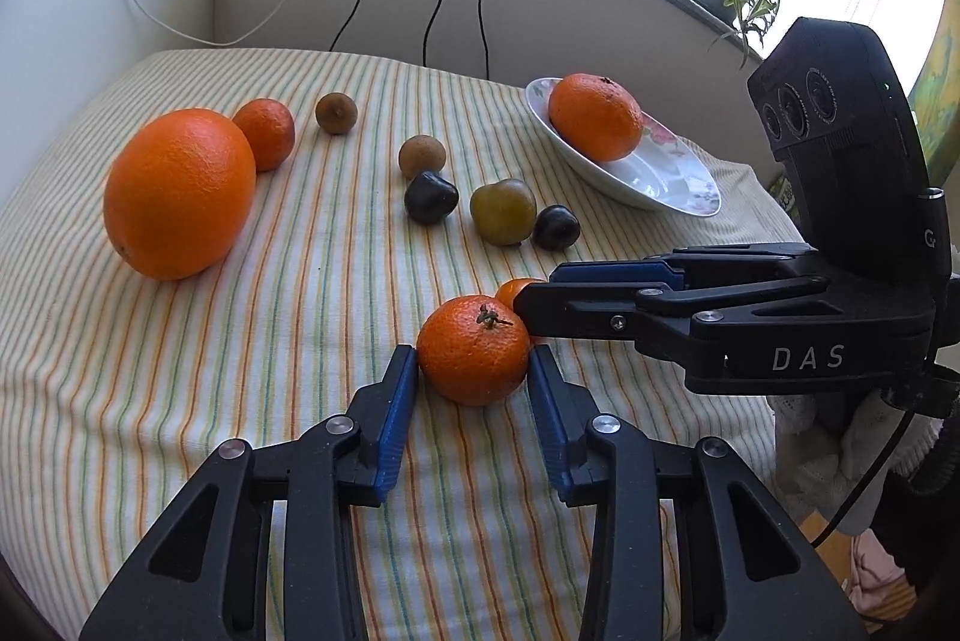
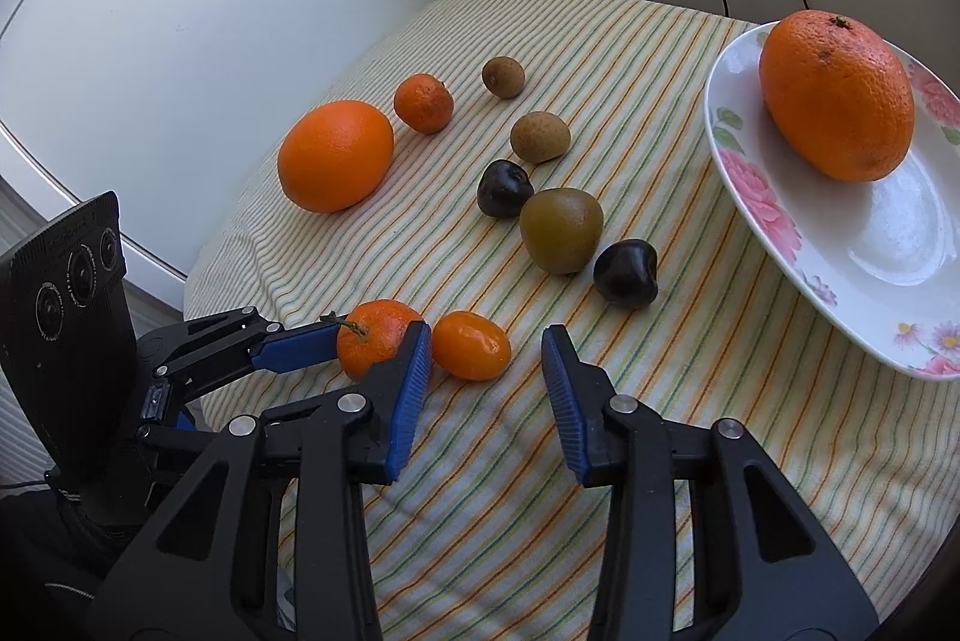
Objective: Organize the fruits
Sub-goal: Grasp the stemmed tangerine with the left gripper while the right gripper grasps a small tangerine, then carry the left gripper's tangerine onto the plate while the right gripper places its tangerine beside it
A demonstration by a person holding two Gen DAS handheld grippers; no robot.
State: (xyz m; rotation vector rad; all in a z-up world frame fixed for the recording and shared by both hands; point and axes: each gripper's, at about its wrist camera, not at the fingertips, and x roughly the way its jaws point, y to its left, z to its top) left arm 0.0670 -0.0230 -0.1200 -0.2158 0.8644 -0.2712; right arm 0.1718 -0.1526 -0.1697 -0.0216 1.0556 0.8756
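Dimpled orange peel: the left gripper (image 1: 473, 366) pinches a round mandarin (image 1: 474, 350). Just beside the mandarin, the right gripper (image 2: 487, 368) stands spread beside a smooth oval kumquat (image 2: 471, 345), untouched.

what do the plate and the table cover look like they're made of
Plate: likely glazed ceramic or porcelain, glossy white with bright reflections and printed pink flowers on the rim. Cloth: woven fabric, probably cotton, matte with thin orange and green stripes, and it sags in soft folds.
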